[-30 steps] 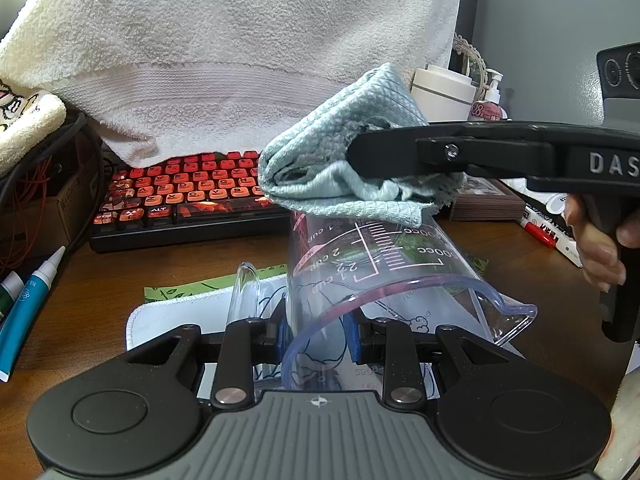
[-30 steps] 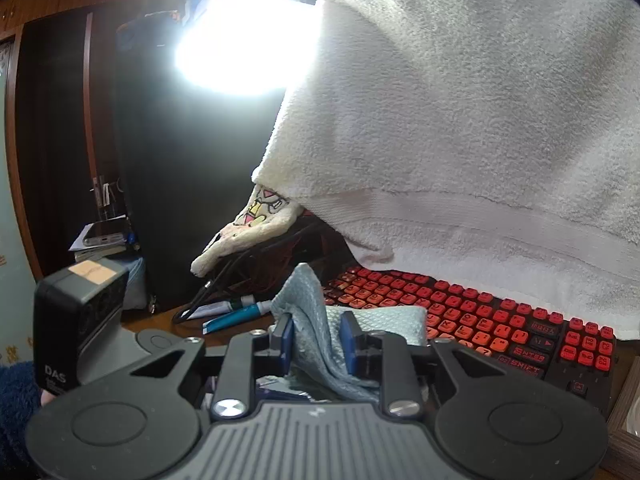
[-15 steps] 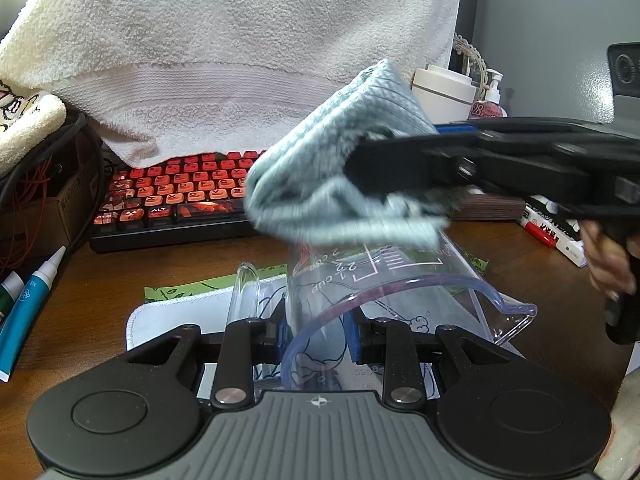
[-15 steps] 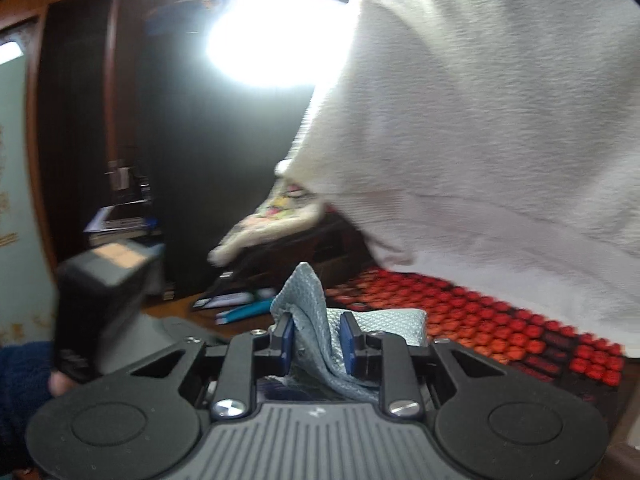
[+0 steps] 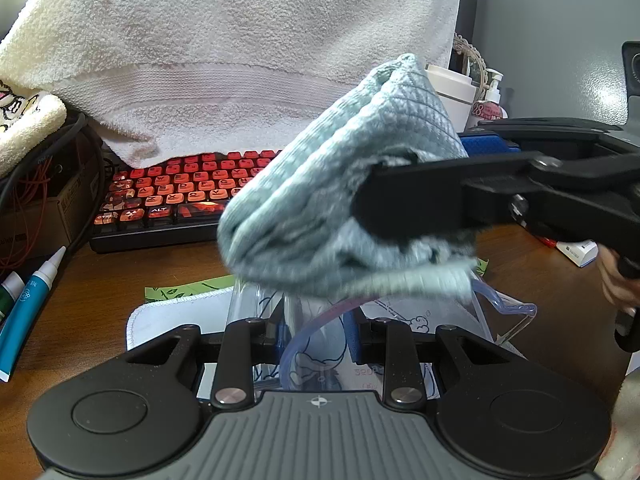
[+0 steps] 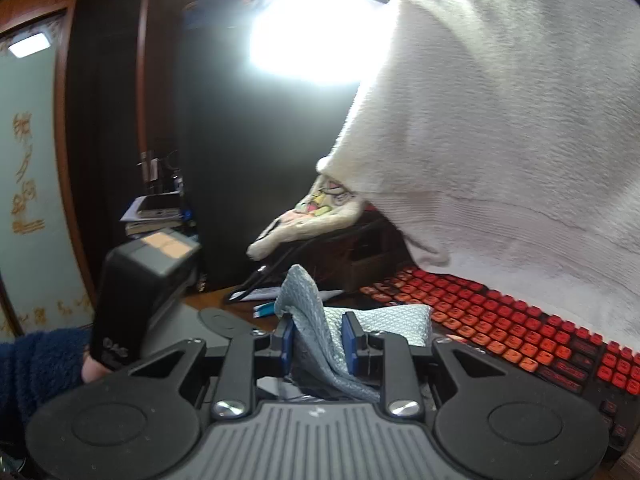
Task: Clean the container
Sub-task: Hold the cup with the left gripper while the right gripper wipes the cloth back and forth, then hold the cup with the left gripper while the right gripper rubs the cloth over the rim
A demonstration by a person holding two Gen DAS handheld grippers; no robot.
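A brown wooden desk [image 5: 168,258] is carrying a red-keyed keyboard [image 5: 176,196] toward its back edge, tubes [image 5: 28,300] lying at the left edge — a white mat [image 5: 176,316] sitting nearer the front.

Cloth [image 5: 344,200] hangs over the measuring cup [image 5: 316,344]; keyboard [image 5: 180,196] sits behind, towel [image 5: 240,48] draped above it.

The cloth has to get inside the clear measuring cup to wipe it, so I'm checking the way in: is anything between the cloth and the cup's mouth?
Nothing visible does. The cloth, clamped in the right gripper, hangs just above the cup's open rim.
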